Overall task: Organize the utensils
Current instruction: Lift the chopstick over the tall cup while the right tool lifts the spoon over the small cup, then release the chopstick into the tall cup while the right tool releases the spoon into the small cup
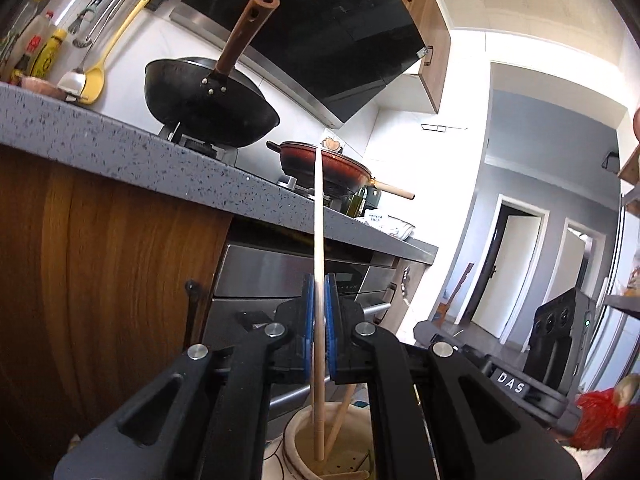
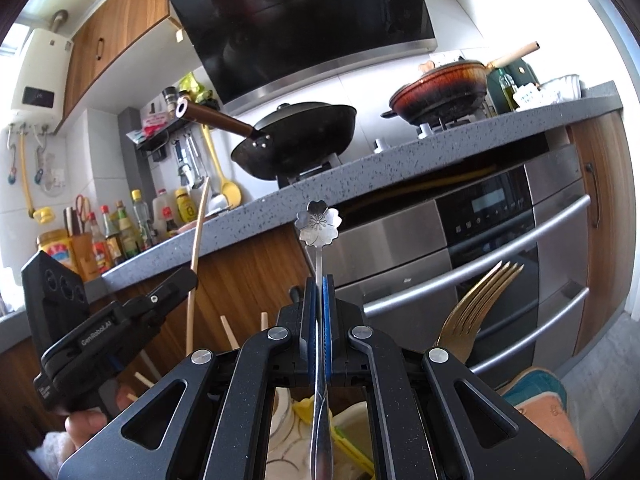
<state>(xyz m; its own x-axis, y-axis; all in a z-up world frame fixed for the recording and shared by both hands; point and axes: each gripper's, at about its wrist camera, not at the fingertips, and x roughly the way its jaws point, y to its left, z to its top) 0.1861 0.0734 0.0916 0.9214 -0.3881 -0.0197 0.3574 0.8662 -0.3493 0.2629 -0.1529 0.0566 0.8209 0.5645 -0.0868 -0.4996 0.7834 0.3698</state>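
Between the left gripper's [image 1: 319,300] blue pads a long pale wooden chopstick [image 1: 318,240] was pinched upright, its lower end inside a round cream utensil holder [image 1: 296,440], while the right gripper [image 2: 319,300] clamped a silver flower-headed spoon [image 2: 319,226] beside a gold fork [image 2: 476,312].

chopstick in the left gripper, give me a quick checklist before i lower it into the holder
1. Left gripper clamped on the chopstick: ok, blue pads shut on its shaft.
2. Chopstick upright: ok, near vertical.
3. Lower tip inside the utensil holder: ok, it sits within the rim.
4. Room in the holder: ok, only one other chopstick leans there.
5. Right gripper secure on the flower spoon: ok, shut on its handle.
6. Clearance between the two grippers: cannot tell; the left one shows close at the right view's lower left.
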